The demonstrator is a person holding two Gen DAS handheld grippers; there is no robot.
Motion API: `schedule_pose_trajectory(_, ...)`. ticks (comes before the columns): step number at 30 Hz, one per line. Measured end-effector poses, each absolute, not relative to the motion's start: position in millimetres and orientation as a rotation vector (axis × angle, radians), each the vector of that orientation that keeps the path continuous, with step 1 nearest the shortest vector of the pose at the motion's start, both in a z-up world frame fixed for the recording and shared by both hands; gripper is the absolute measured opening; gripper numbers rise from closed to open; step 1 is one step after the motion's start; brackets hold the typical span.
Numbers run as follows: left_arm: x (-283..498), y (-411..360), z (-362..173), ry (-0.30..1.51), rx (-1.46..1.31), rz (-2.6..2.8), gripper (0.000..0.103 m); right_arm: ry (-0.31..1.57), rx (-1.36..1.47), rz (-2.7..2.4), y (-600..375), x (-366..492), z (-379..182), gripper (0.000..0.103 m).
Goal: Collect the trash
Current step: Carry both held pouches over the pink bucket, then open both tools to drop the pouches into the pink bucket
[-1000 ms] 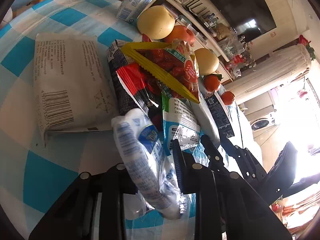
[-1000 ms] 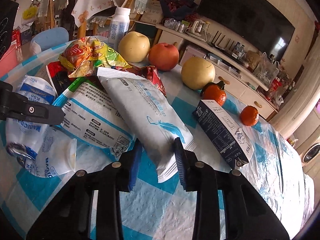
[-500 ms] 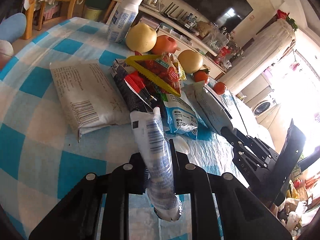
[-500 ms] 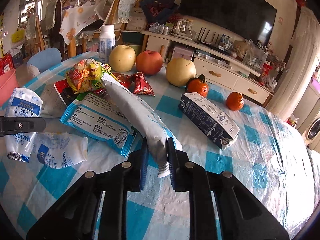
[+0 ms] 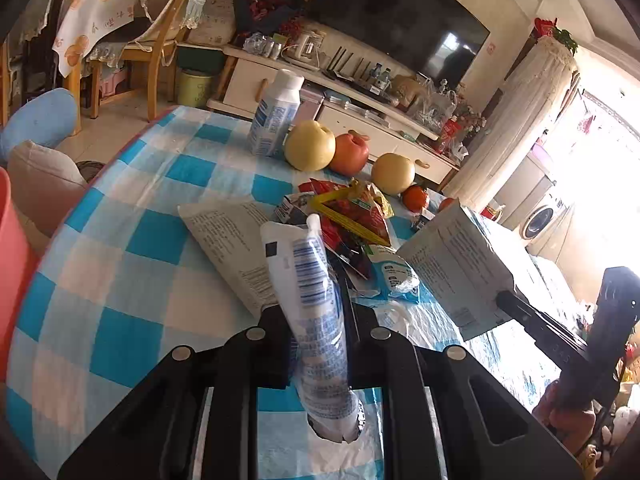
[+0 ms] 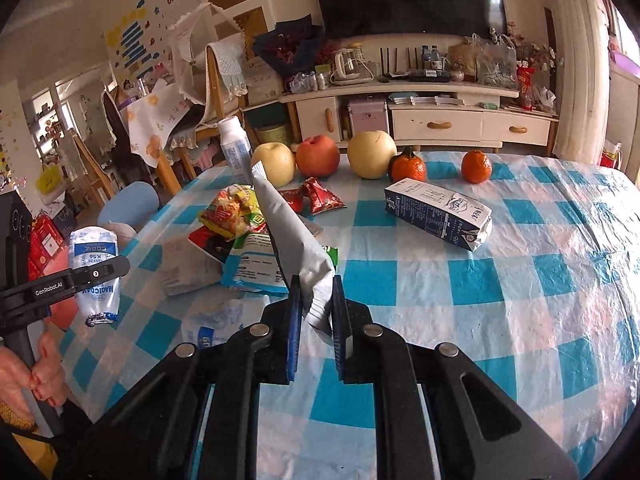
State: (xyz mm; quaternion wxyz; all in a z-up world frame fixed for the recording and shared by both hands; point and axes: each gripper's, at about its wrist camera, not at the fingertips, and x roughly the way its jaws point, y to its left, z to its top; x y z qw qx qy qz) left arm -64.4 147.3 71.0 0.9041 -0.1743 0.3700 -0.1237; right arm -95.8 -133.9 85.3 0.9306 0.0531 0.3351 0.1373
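Left wrist view: we now hold blue-white wrapper [image 5: 316, 300] lifted in closed jaws; right jaws grip grey pouch [image 6: 296, 248], both off surface [image 6: 520, 280], ready for binning.

left wrist: close, over table [image 5: 132, 280], facing TV | right wrist: likewise | shared: wrapper pile [image 5: 352, 216]

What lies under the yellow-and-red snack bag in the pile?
The snack bag rests on a red-and-black wrapper and a blue-and-white packet; anything deeper is covered.

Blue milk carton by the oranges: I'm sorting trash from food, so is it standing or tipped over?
Tipped over: the blue milk carton lies on its side on the checked tablecloth.
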Motion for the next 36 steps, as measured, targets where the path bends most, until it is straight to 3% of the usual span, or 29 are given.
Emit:
schedule_pose_trajectory(10, -78.0, 205.3, 93.7, 0.688, -0.386, -0.157, 0.018, 0.598, 0.043, 0.398, -61.0, -126.7, 131.4, 0.015)
schedule_pose_trajectory(18, -101.6, 289.5, 110.7, 0.597, -0.441, 0.028, 0.018, 0.612, 0.073, 0.705, 55.1, -121.0, 158.5, 0.015)
schedule_pose_trajectory(32, -117.8, 437.2, 68.9, 0.637, -0.588, 0.455, 0.02, 0.771, 0.057, 0.966, 259.9, -66.9, 125.7, 0.016)
schedule_pose_trajectory(33, -117.4, 441.5, 65.6, 0.656, -0.59, 0.479, 0.031, 0.786, 0.067, 0.97, 267.3, -63.0, 120.2, 0.019)
schedule_pose_trajectory(34, -116.9, 445.0, 62.6, 0.672, -0.595, 0.502, 0.054, 0.8, 0.082, 0.988, 272.1, -59.7, 116.0, 0.02)
schedule_pose_trajectory(35, -117.2, 445.3, 62.1, 0.678, -0.597, 0.528, 0.065, 0.81, 0.091, 0.989, 274.6, -56.6, 112.7, 0.032)
schedule_pose_trajectory(36, -118.1, 446.9, 62.2, 0.669, -0.592, 0.552, 0.073, 0.812, 0.098, 0.963, 273.1, -54.5, 111.1, 0.056)
